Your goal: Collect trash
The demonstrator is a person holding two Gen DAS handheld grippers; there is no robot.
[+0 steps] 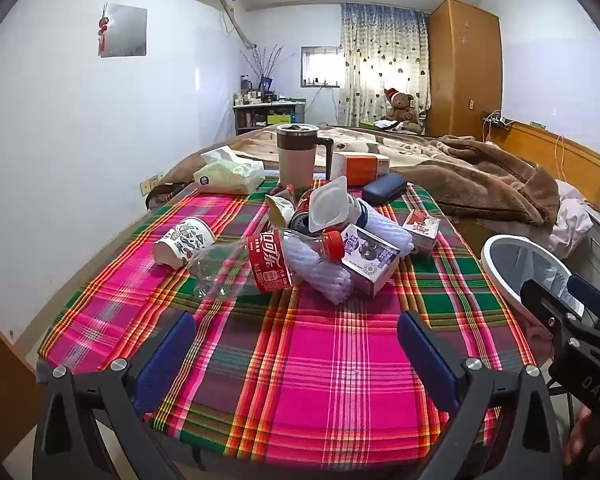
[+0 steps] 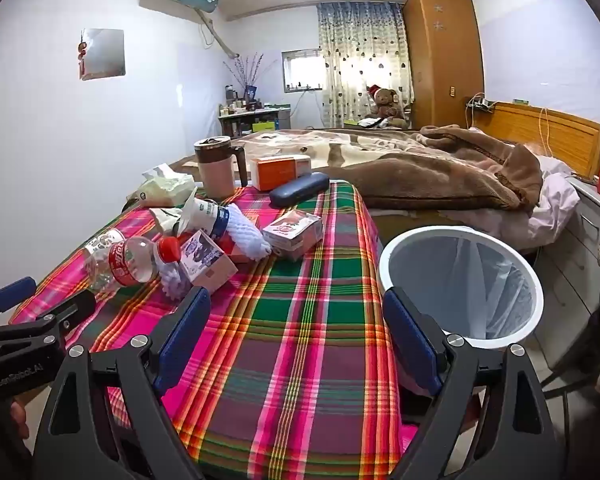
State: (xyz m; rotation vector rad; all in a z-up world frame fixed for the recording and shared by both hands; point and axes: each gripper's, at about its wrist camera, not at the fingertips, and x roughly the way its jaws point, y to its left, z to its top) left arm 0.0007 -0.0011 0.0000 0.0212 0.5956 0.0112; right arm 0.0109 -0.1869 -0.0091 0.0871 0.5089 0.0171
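Both grippers hang over the near plaid tablecloth (image 1: 320,360), the left gripper (image 1: 296,344) and right gripper (image 2: 296,324) each spread wide with nothing between the pads. Further in, the trash pile lies mid-table: a clear cola bottle (image 1: 256,264), a paper cup (image 1: 182,242), small cartons (image 1: 370,258). The white bin (image 2: 460,284) stands just beside the table's right edge.

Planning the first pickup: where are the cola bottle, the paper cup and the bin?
cola bottle (image 1: 269,261): left wrist view, red label.
paper cup (image 1: 184,240): left wrist view, patterned side.
bin (image 2: 392,246): right wrist view, white rim.
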